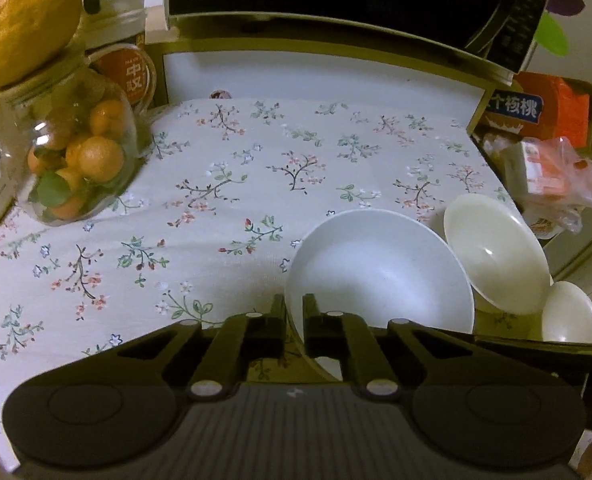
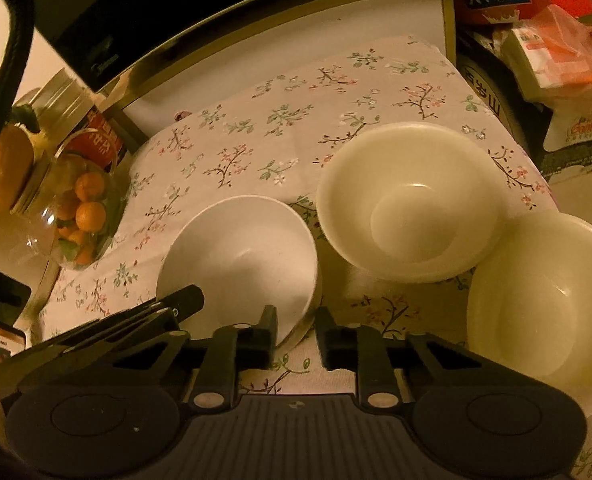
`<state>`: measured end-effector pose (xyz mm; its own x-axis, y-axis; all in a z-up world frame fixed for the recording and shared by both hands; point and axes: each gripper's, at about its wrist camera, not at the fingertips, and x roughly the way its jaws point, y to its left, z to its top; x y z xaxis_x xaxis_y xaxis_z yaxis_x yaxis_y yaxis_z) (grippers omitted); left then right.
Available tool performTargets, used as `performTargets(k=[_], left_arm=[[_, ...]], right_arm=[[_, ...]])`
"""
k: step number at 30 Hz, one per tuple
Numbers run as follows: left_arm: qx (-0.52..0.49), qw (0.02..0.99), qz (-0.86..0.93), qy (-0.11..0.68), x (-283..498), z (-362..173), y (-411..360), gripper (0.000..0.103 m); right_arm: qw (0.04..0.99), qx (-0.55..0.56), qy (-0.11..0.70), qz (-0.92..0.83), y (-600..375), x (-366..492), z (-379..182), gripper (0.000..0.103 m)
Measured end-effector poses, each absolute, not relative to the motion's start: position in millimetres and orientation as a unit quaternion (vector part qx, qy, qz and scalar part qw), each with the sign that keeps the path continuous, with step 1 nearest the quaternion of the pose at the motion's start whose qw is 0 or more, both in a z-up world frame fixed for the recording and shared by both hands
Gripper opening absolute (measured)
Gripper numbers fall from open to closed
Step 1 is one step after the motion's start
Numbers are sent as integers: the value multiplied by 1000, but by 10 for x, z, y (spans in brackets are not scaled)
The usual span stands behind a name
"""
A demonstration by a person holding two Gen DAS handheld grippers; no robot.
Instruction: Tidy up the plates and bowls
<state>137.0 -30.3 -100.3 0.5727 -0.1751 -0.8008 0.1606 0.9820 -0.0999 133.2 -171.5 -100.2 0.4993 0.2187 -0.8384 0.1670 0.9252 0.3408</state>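
Jar point(image 1: 75, 152): a clear jar of small oranges stands at the far left on the flowered cloth point(image 1: 223, 184), well apart from the bowls.

Left gripper point(image 1: 294, 312): its two fingers are closed on the near rim of the white bowl point(image 1: 380, 272), one finger outside the wall and one inside. In the right wrist view this gripper point(image 2: 183, 304) comes in from the left at the same bowl point(image 2: 239, 252).

White bowl: it sits left of the other two bowls, near the front edge of the cloth; if it is lifted a little I cannot tell.

Right gripper point(image 2: 296, 320): the jaws stand apart and hold nothing; the right-hand rim of the white bowl is just in the gap between them.

Middle bowl point(image 2: 412, 200): cream colour, on the cloth, just beside the white bowl; it looks tilted.

Right bowl point(image 2: 544, 304): cream, at the right edge, touching or overlapping the middle bowl.

Handling: the bowls look stiff, smooth and probably slippery, likely breakable if they are ceramic. The thin rim is the only good place to pinch; a grip on one side lets the bowl swing, so slow moving seems wise.
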Motion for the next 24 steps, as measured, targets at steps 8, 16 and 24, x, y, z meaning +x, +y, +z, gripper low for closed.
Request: performTargets(k=[8,16,24], left_arm=[[-22,888,-102,447,1217,-823,-259,6],[-30,876,-96,471,891,-706,-234,7],[-14,875,-104,472,439,-667,-256,6]], right_arm=[[842,193,503,32,-1743,1223,-872,17],[841,175,509,58,-1758,946,-694,17],[823,146,542,87,-1765,549,-758,17]])
